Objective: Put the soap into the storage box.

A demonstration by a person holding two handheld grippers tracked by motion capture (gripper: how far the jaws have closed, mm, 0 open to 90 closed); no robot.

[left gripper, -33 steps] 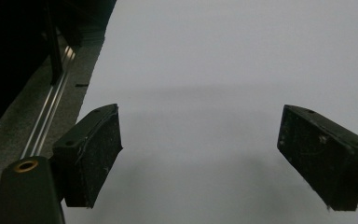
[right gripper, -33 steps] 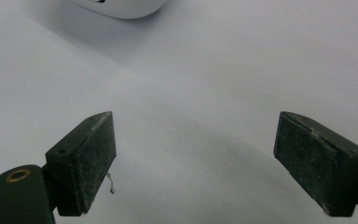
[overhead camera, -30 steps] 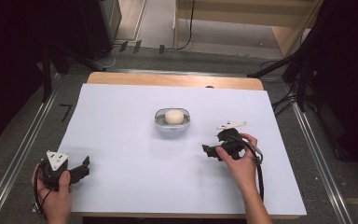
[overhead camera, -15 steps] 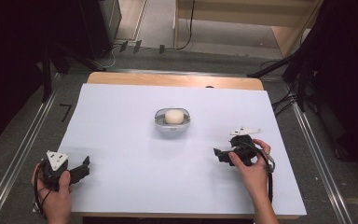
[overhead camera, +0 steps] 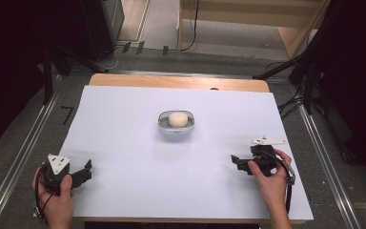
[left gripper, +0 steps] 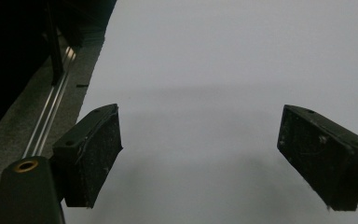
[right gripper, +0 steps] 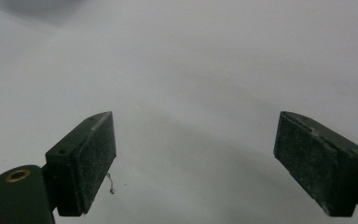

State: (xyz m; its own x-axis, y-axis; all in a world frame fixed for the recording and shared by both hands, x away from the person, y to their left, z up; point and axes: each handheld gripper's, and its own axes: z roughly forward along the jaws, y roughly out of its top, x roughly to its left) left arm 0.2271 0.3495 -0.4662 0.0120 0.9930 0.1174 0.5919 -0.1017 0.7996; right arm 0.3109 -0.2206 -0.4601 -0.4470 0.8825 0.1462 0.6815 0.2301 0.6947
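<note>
So, left claw (overhead camera: 83,172) sits at the near-left corner of the tabletop (overhead camera: 124,119), jaws spread, nothing between them. The bowl (overhead camera: 176,123) sits mid-tabletop, well apart from both claws, upright, mouth up, with a pale ball (overhead camera: 177,119) in it. The bowl looks like thin metal: I'd guess light, stiff, slick at the rim, so I'd pinch the wall at the rim, one pad inside, one outside. The ball looks soft, maybe dough; I can't tell for sure. I'd grip it gently across the middle. The bowl is slightly wider left to right; the ball is round, no real axis. Right claw (overhead camera: 237,162) is near-right, jaws spread, empty, pointing left.
</note>
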